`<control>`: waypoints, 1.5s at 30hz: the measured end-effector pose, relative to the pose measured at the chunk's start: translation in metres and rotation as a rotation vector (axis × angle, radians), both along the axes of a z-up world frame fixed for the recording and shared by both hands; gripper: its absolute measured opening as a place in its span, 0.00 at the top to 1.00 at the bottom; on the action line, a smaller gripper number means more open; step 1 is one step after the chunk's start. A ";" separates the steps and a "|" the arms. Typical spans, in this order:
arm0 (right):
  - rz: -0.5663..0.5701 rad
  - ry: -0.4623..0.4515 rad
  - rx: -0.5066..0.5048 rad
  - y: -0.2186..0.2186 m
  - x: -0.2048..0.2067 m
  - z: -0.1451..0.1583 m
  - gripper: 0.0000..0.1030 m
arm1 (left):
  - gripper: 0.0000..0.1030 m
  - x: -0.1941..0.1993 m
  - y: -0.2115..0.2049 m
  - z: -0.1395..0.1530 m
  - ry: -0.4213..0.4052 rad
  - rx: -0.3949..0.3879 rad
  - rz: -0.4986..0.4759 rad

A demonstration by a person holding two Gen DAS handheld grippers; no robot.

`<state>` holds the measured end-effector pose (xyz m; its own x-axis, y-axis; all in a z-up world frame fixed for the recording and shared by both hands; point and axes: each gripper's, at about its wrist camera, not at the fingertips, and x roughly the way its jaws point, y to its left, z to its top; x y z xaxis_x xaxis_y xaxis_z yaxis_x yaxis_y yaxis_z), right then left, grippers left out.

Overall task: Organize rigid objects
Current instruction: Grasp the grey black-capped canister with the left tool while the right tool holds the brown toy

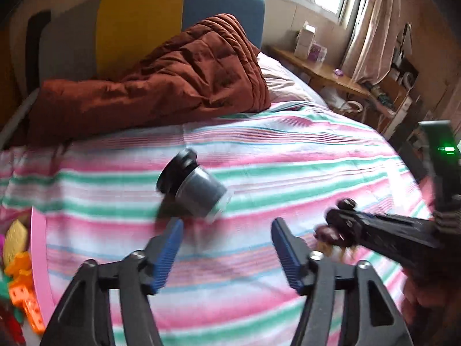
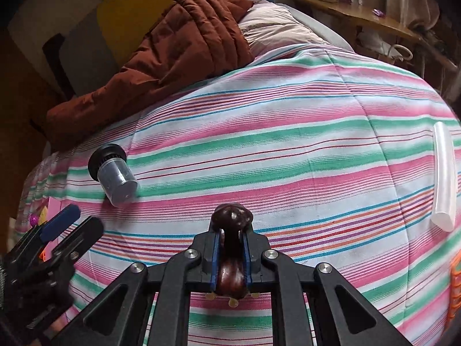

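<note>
Showing only in right wrist view: clear tube (image 2: 445, 176).

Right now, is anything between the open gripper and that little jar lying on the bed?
No. Only bare striped sheet lies between the left gripper and the jar; its open jaws hold nothing.

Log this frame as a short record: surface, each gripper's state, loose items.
surface: striped bedsheet
left gripper: open, nothing between its fingers
right gripper: shut on dark brown toy
loose items: black-capped jar on its side; translucent tube by the right edge
background: rust quilt
</note>
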<state>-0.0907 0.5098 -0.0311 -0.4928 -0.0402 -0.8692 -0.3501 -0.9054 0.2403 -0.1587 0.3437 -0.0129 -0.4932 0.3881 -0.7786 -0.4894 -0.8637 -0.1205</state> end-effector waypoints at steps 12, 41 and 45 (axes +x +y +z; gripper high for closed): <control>0.001 -0.015 -0.021 0.002 -0.002 -0.004 0.87 | 0.44 -0.043 0.020 -0.034 0.014 -0.163 0.197; 0.020 -0.025 -0.003 0.004 -0.005 -0.007 0.87 | 0.59 0.014 -0.046 0.005 0.121 -0.073 0.066; 0.023 -0.028 -0.009 0.006 -0.005 -0.008 0.87 | 0.59 0.018 -0.047 0.003 0.137 -0.082 0.063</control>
